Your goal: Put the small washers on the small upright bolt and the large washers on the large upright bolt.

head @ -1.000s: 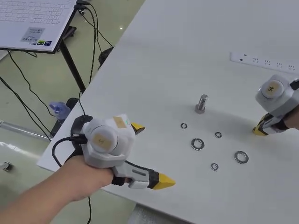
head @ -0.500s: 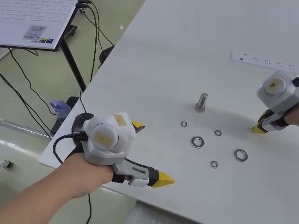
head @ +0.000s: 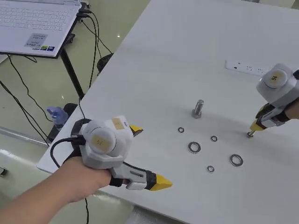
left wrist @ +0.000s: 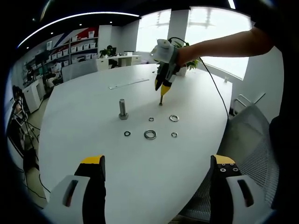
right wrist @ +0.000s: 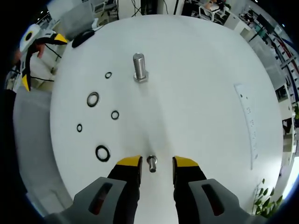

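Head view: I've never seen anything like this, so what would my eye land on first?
Probably the two hand-held, yellow-tipped tools: the left tool wide open at the table's near edge, and the right tool at the far right, its jaws open either side of a small upright bolt. Between them, the white table bears a large upright bolt with five loose washers lying flat nearby, two large and three small.

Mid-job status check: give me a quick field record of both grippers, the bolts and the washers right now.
right gripper: open, fingers either side of small bolt, gaps visible
left gripper: open, holding nothing
large bolt: upright, no washers on it
small bolt: upright, no washers on it
small washers: three, flat on table
large washers: two, flat on table
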